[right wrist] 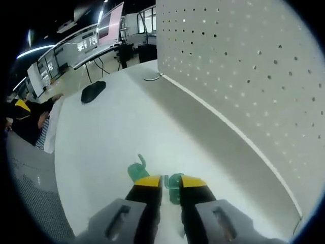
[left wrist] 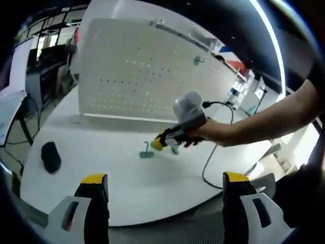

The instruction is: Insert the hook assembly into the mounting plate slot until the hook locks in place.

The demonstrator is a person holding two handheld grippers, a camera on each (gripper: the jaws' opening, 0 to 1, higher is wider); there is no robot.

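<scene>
Hook assembly (right wrist: 173,184) nipped between nearly closed right hand-held gripper (right wrist: 170,184) at lower centre on white table (right wrist: 101,147), second teal hook (right wrist: 137,170) beside, left hand-held gripper (left wrist: 165,184) wide open, empty, pegboard (left wrist: 147,76) behind

The left tool (left wrist: 165,184) hangs above the near edge of the white counter (left wrist: 101,173), its two yellow-tipped jaws wide apart and empty. Farther in, the right tool (left wrist: 158,144), held in a person's hand (left wrist: 203,132), touches down beside a small green plastic hook (left wrist: 147,151). Behind stands a white perforated pegboard panel (left wrist: 137,76) bearing another green hook (left wrist: 198,60). A black oval object (left wrist: 51,156) lies to the left.
</scene>
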